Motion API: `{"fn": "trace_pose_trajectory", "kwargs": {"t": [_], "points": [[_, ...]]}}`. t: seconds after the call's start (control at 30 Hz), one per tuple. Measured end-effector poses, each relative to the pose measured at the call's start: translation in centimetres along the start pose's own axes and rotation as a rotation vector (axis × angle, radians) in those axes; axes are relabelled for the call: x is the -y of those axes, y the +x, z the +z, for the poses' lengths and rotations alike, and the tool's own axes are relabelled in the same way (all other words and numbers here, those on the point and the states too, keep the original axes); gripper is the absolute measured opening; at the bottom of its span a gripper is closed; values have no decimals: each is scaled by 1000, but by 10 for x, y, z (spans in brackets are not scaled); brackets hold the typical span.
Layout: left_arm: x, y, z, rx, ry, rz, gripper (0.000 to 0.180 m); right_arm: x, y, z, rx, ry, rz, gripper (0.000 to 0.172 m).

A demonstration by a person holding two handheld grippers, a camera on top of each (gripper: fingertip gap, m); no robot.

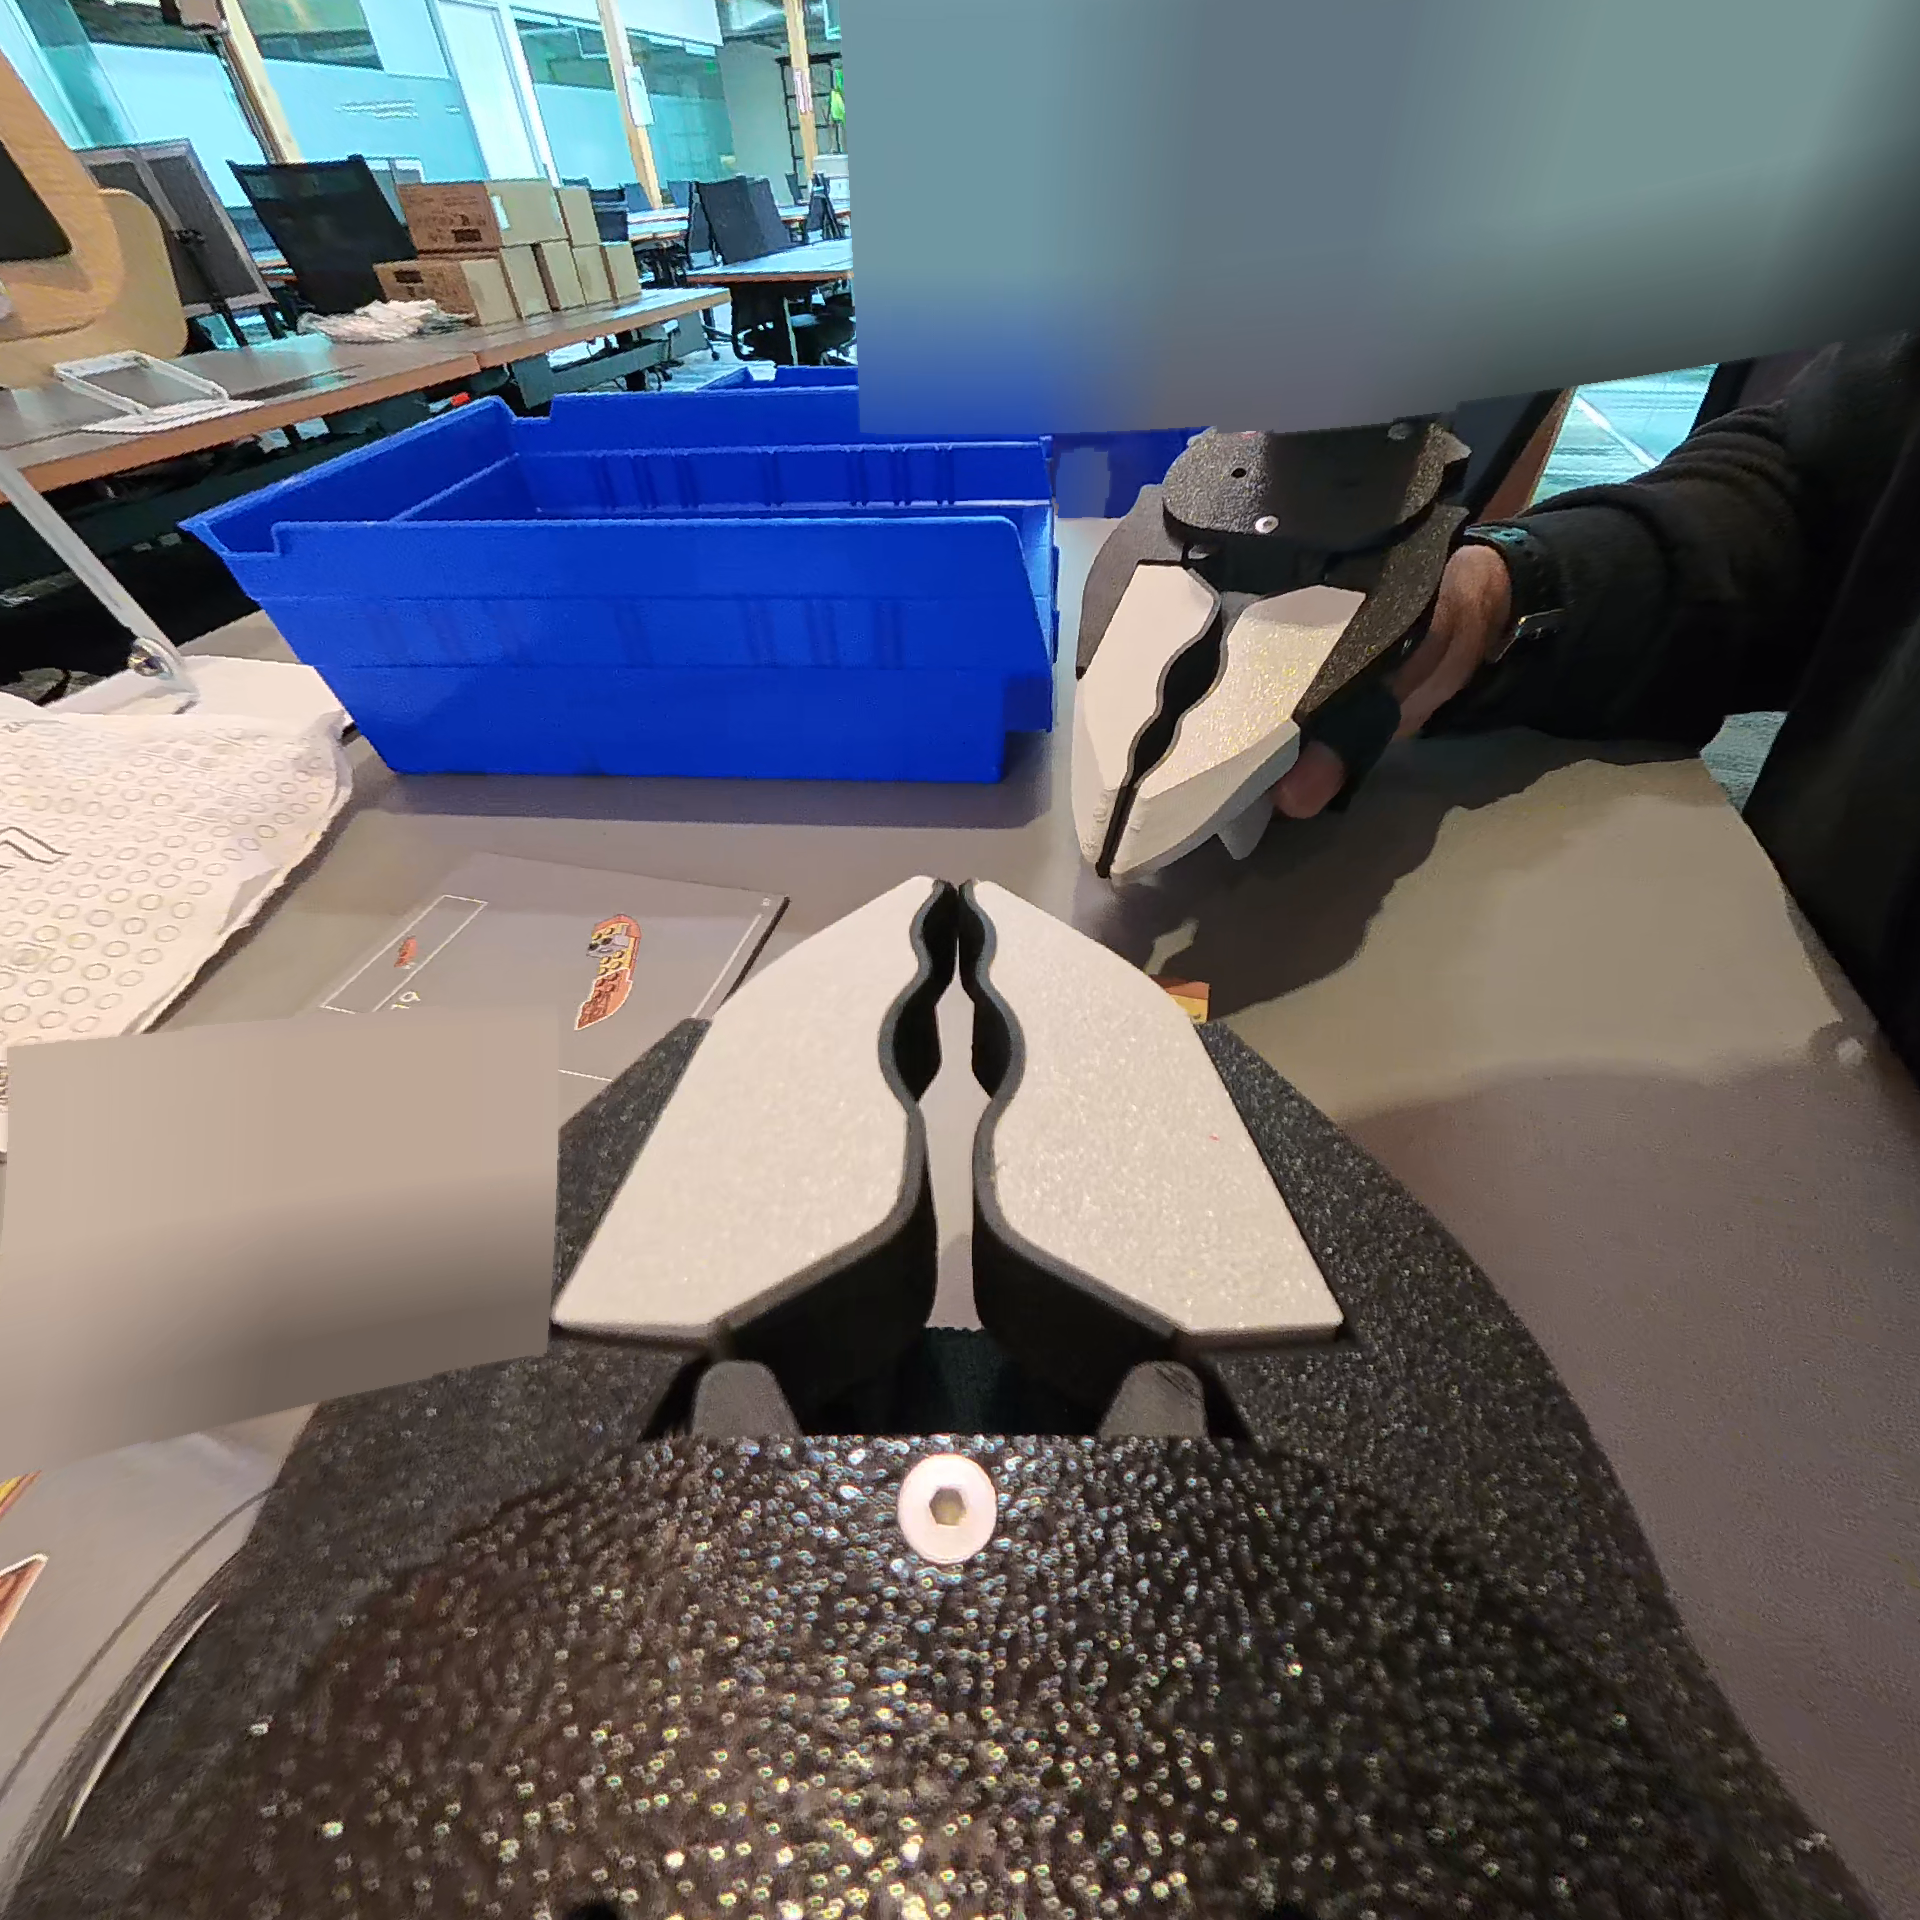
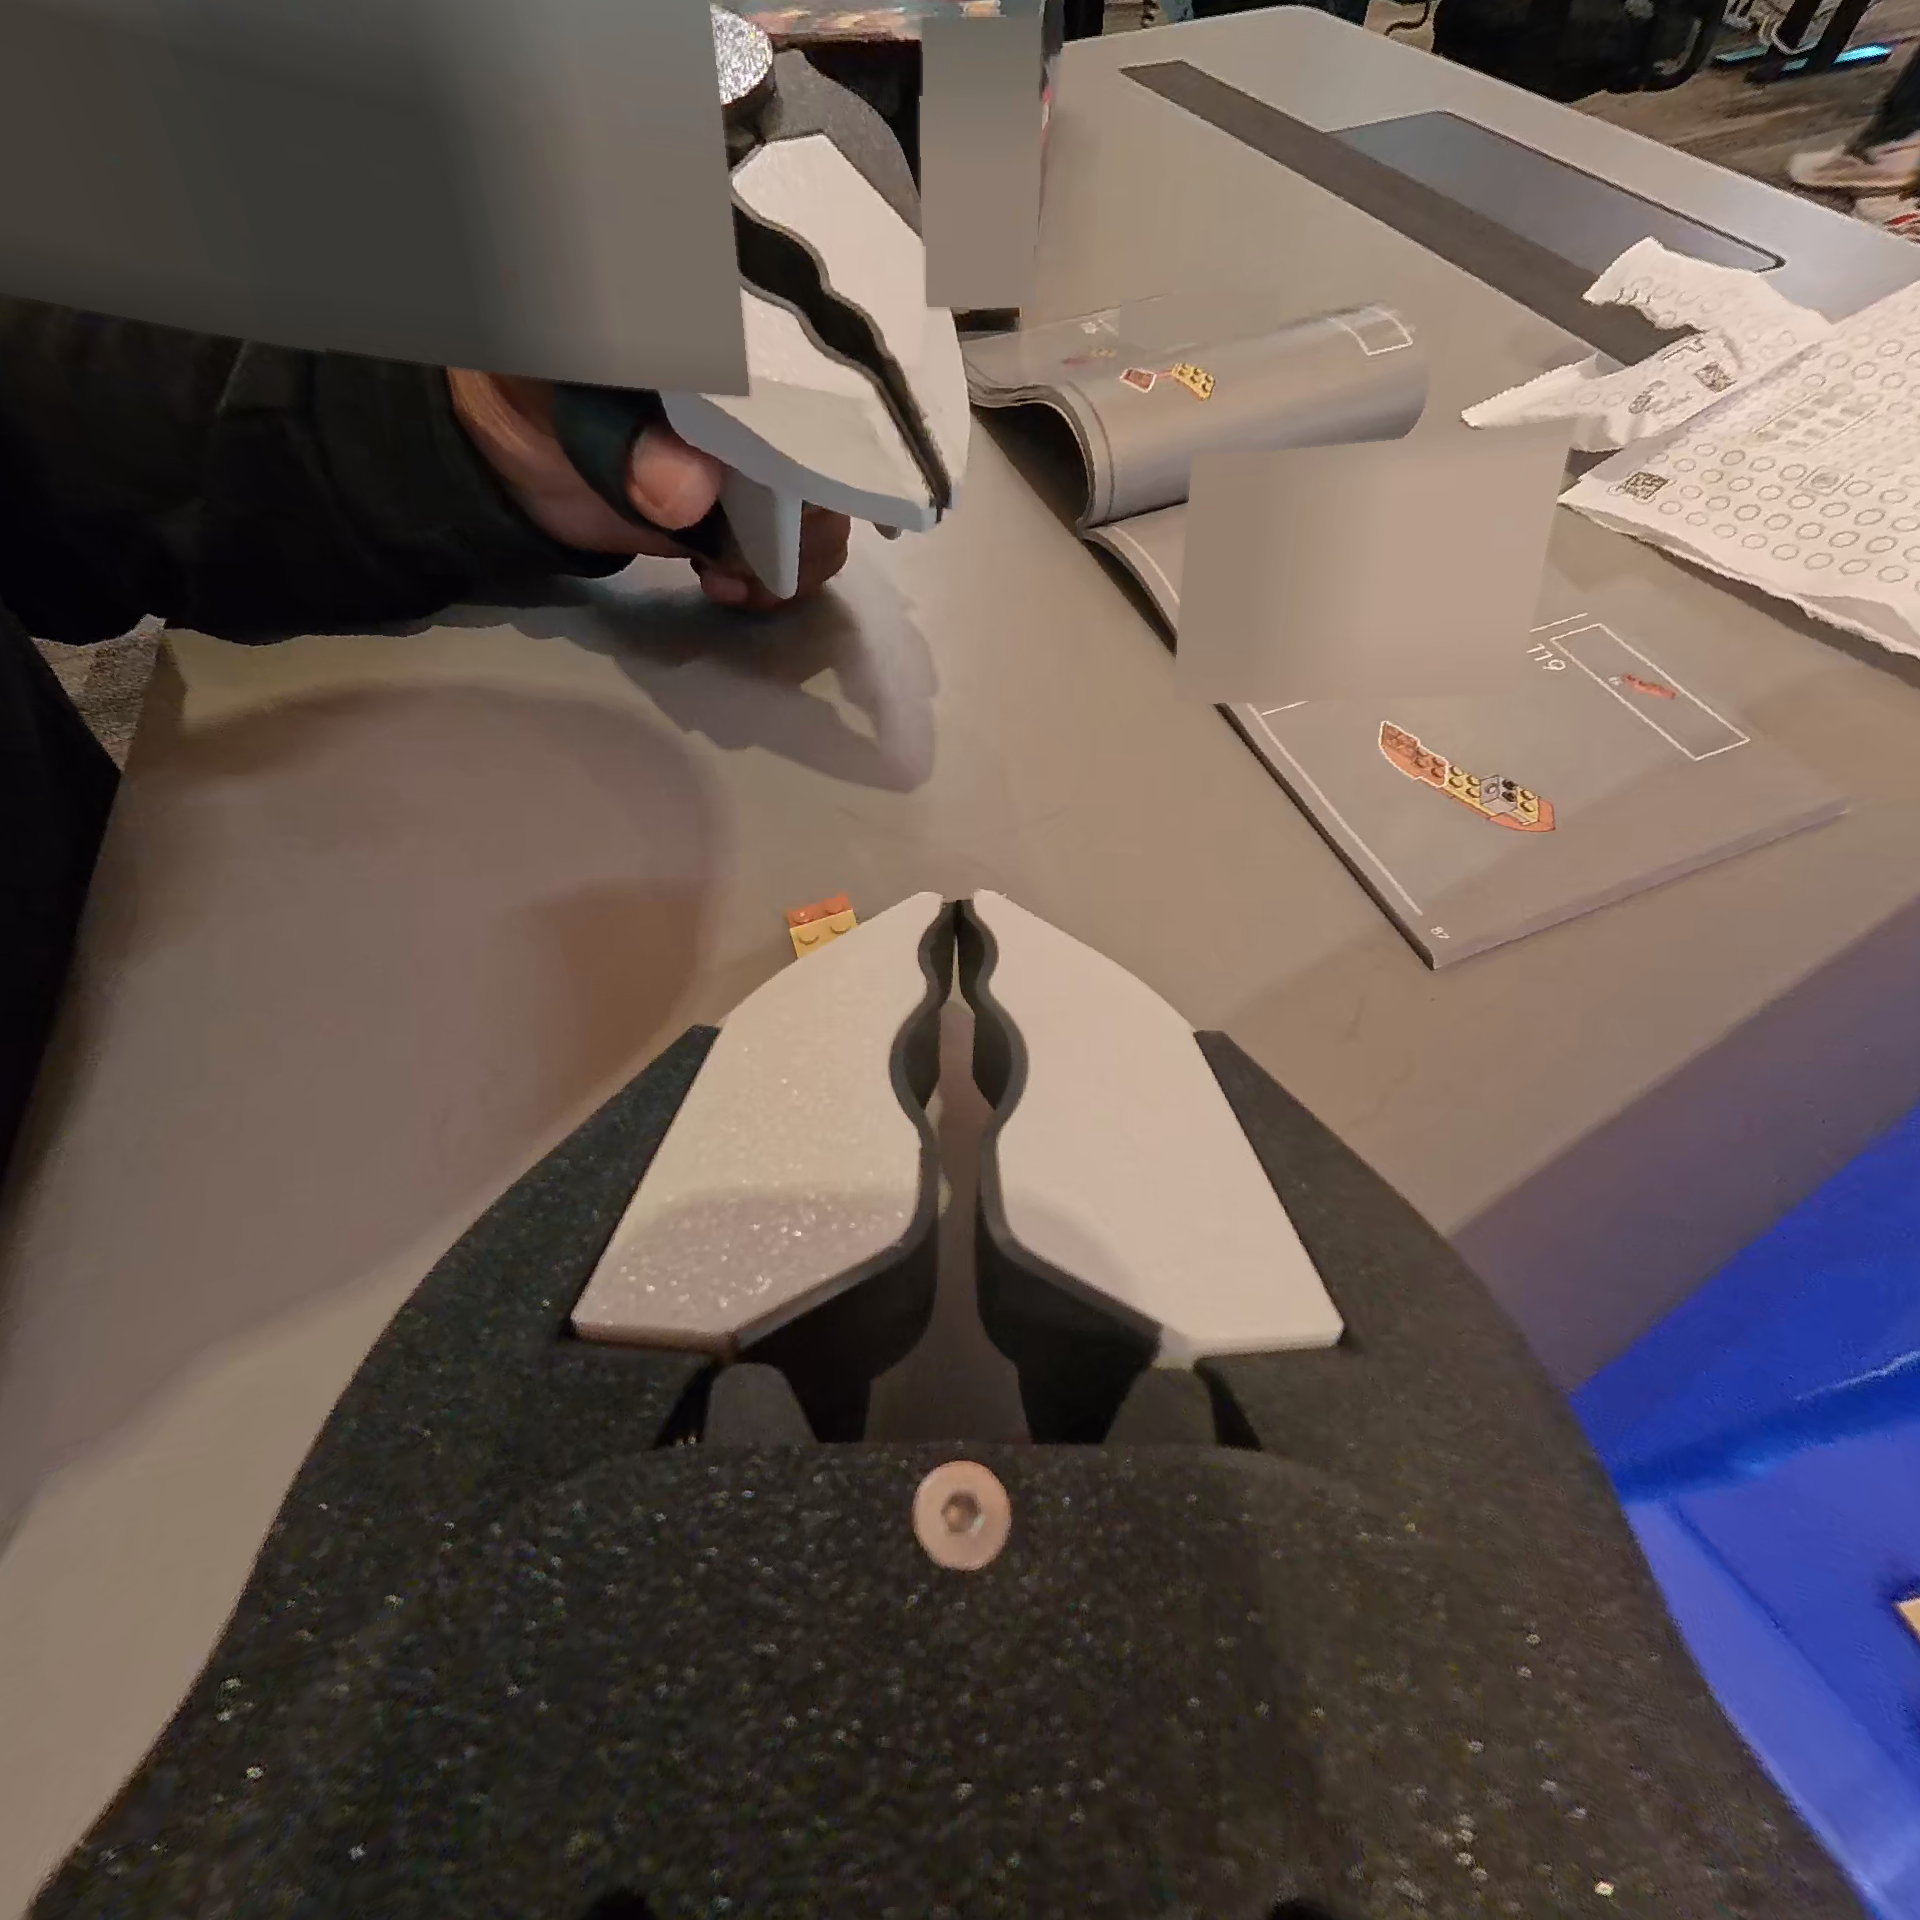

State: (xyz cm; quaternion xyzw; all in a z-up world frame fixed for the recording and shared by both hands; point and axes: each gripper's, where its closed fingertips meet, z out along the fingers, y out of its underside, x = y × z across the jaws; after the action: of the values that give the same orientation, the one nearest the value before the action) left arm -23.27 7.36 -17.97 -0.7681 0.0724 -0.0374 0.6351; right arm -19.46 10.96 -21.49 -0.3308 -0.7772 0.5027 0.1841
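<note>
Two grippers are over a gray table (image 2: 436,935), and a person holds one in each hand. The left gripper (image 1: 956,889) has its two fingers pressed together at the tips, with nothing between them. The right gripper (image 2: 957,906) is the same: its tips meet and it holds nothing. Just beside the right gripper's left finger lies a small toy brick piece (image 2: 821,928), orange at the back and yellow at the front. It sits flat on the table, and the finger covers part of it, so I cannot tell if they touch. An open booklet (image 2: 1558,831) with brick pictures lies on the table, near the left gripper's tips and farther off to the right in the right wrist view. White paper with little circles (image 2: 1787,499) lies past the booklet. A big blue bin (image 1: 644,623) stands on the table behind the booklet. In the left wrist view, the right gripper points down at the table beside the bin, held by a hand (image 1: 1455,644) in a black sleeve (image 1: 1662,582).
</note>
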Motion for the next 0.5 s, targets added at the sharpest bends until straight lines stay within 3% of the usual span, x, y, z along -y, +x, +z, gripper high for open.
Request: {"fn": "trace_pose_trajectory", "kwargs": {"t": [0.5], "points": [[-2, -1, 1, 4, -13, -5, 0, 4, -5, -4, 23, 40, -9, 0]]}}
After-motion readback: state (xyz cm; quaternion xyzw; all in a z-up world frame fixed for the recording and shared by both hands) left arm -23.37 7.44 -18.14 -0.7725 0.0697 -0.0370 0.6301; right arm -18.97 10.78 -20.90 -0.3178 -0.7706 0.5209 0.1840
